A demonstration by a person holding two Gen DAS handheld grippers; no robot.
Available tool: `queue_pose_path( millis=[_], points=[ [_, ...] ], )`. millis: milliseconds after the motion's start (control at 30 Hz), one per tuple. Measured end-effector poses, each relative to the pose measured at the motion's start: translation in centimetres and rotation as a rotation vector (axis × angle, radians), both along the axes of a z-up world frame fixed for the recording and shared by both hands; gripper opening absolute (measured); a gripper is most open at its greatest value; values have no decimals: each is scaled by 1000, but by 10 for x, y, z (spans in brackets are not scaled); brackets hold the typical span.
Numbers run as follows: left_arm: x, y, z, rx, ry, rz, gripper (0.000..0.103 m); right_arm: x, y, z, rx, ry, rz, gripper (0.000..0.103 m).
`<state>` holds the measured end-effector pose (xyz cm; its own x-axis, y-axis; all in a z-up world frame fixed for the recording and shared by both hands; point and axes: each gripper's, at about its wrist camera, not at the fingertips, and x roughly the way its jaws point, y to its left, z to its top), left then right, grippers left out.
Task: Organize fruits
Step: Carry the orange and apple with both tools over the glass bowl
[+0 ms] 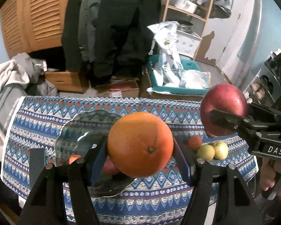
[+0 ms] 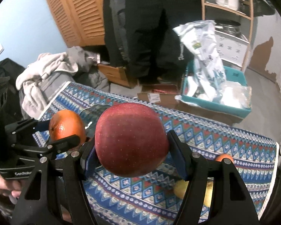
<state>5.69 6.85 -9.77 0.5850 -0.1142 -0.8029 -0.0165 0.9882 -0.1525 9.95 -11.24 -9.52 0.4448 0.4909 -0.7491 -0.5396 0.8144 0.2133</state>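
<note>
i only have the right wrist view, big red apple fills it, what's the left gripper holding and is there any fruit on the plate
Observer: The left gripper is shut on a large orange, lifted above the glass plate.
Operator: anything on the plate yet
Observer: Yes, at least two reddish-orange fruits lie on it, mostly hidden behind the left fingers.
Operator: what's left on the cloth
Observer: Two yellow-green fruits lie touching on the patterned cloth, with a small red-orange fruit just beside them.
Operator: and my apple
Observer: From the left wrist view, the right gripper holds the red apple up off the cloth.
</note>
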Motion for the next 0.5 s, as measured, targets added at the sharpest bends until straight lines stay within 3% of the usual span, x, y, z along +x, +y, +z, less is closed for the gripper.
queue_pose_path(
  millis=[500],
  points=[
    [-13, 65, -23, -26, 32, 103, 69, -1, 76, -18, -12, 47, 111, 68]
  ],
)
